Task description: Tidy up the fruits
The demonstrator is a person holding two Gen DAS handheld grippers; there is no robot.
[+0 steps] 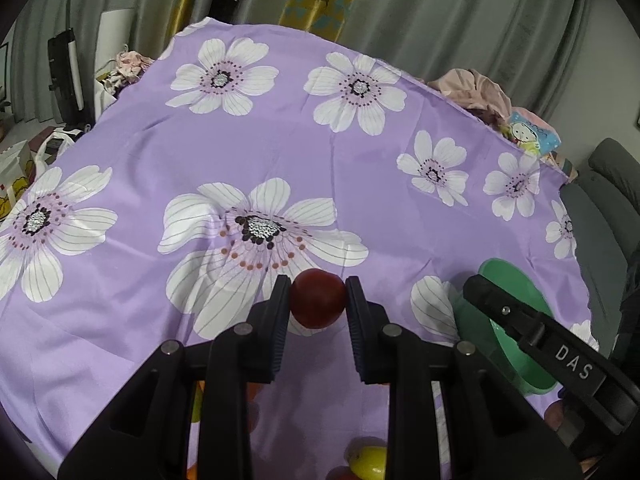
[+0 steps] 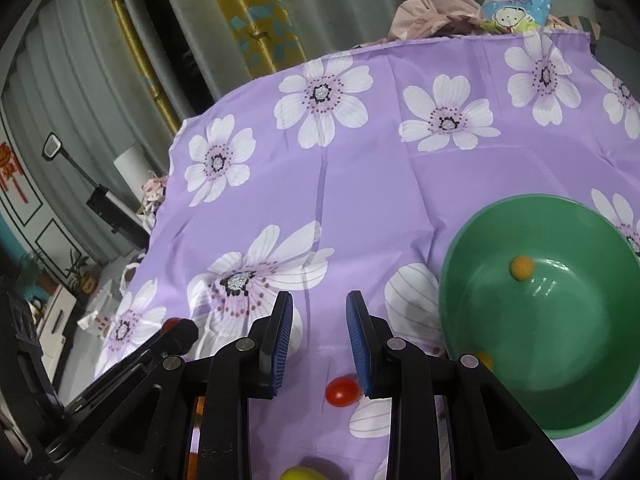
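Note:
A dark red round fruit [image 1: 318,302] sits pinched between the pads of my left gripper [image 1: 318,292], held just above the purple flowered cloth [image 1: 280,140]. My right gripper [image 2: 320,304] hovers over the cloth left of a green bowl [image 2: 460,280], its jaws drawn close with nothing between them. A small orange fruit [image 2: 522,268] lies inside the bowl, and another orange piece [image 2: 485,358] shows at the bowl's near wall. A red cherry tomato [image 2: 342,390] rests on the cloth under the right gripper. A yellow fruit [image 2: 304,474] lies at the near edge.
The right gripper's black body [image 1: 560,348] crosses over the green bowl [image 1: 500,272] in the left wrist view. Crumpled pink clothes [image 1: 476,88] and a cartoon-print bag [image 1: 530,132] lie at the cloth's far right edge. Grey curtains [image 1: 440,8] hang behind.

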